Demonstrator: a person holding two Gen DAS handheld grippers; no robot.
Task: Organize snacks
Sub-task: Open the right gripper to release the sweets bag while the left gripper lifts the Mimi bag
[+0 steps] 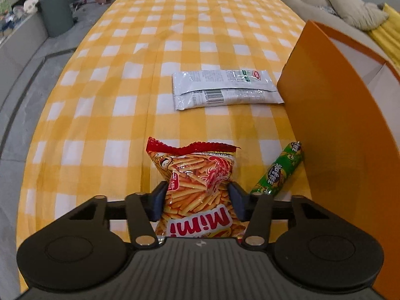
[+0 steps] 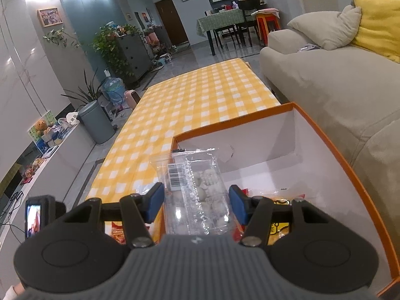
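Note:
In the left wrist view my left gripper [image 1: 197, 200] is shut on an orange-red Mimi chip bag [image 1: 197, 175], held just above the yellow checked tablecloth [image 1: 112, 100]. A green sausage stick [image 1: 280, 170] lies to its right against the orange box [image 1: 337, 137]. A white flat snack packet [image 1: 225, 90] lies farther ahead. In the right wrist view my right gripper [image 2: 196, 200] is shut on a clear bag of white candies [image 2: 197, 190], held over the left wall of the orange box [image 2: 325, 150]. A yellow snack pack [image 2: 280, 225] lies inside the box.
A beige sofa [image 2: 337, 87] with pillows runs along the right of the table. A grey bin [image 2: 96, 122], a water jug and plants stand on the floor to the left. The left gripper's camera [image 2: 37, 217] shows at the lower left.

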